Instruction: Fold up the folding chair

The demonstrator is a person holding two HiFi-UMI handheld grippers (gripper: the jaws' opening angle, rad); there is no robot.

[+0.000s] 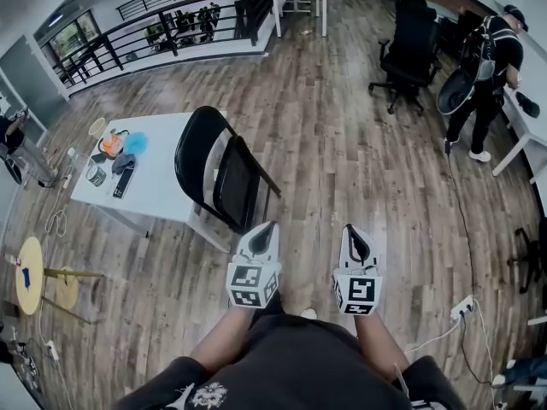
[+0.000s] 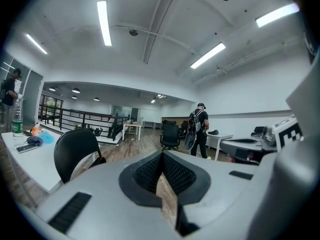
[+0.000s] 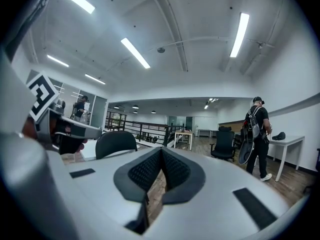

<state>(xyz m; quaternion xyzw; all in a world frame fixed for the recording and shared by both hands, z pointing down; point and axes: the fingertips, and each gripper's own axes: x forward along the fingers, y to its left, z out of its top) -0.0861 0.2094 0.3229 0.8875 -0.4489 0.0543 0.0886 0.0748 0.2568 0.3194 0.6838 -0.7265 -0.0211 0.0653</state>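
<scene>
The folding chair [image 1: 220, 171] is black, with a rounded back and a flat seat. It stands open on the wood floor just beside the white counter [image 1: 162, 190], ahead and left of both tongs. The left tongs [image 1: 267, 227] and right tongs [image 1: 352, 230] are pressed together, hold nothing, and are clear of the chair. The only print in sight is the black-and-white squares on their cubes. An office chair [image 1: 408, 45] and a person [image 1: 489, 71] stand well apart on the right.
</scene>
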